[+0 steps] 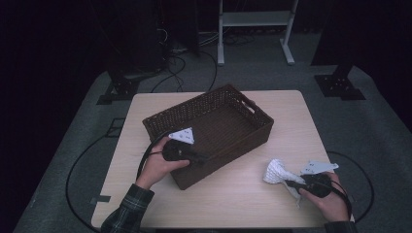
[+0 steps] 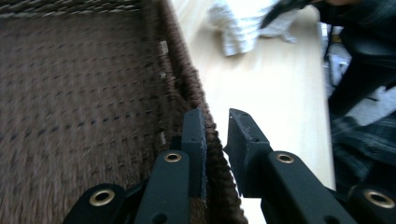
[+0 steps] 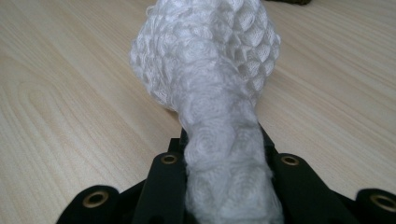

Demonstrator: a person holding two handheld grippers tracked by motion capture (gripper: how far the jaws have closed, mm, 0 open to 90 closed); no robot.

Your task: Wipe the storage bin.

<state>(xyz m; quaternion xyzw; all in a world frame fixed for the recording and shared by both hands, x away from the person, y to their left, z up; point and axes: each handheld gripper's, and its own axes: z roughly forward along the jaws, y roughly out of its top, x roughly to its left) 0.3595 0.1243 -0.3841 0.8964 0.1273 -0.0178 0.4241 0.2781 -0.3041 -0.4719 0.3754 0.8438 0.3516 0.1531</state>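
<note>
Near the tabletop's front right corner, the right gripper was clamped on a white knitted cloth. In the right gripper view the cloth ran as a twisted neck between the two black jaws and spread into a bunched, honeycomb-textured head that rested on the pale wood ahead of them. The person's right hand held the gripper body close to the front edge, with its grey three-cornered plate on top.

Further in, toward the left half of the tabletop, the left gripper sat at the near long wall of a dark brown woven basket. In the left gripper view the jaws straddled the basket's rim, one inside and one outside, with a narrow gap at the outer jaw; whether the pads pressed on the weave could not be told. The left hand reached in from the front edge, its sleeve plaid.

The basket lay at an angle across the middle of the tabletop, its far corner reaching toward the back edge.
</note>
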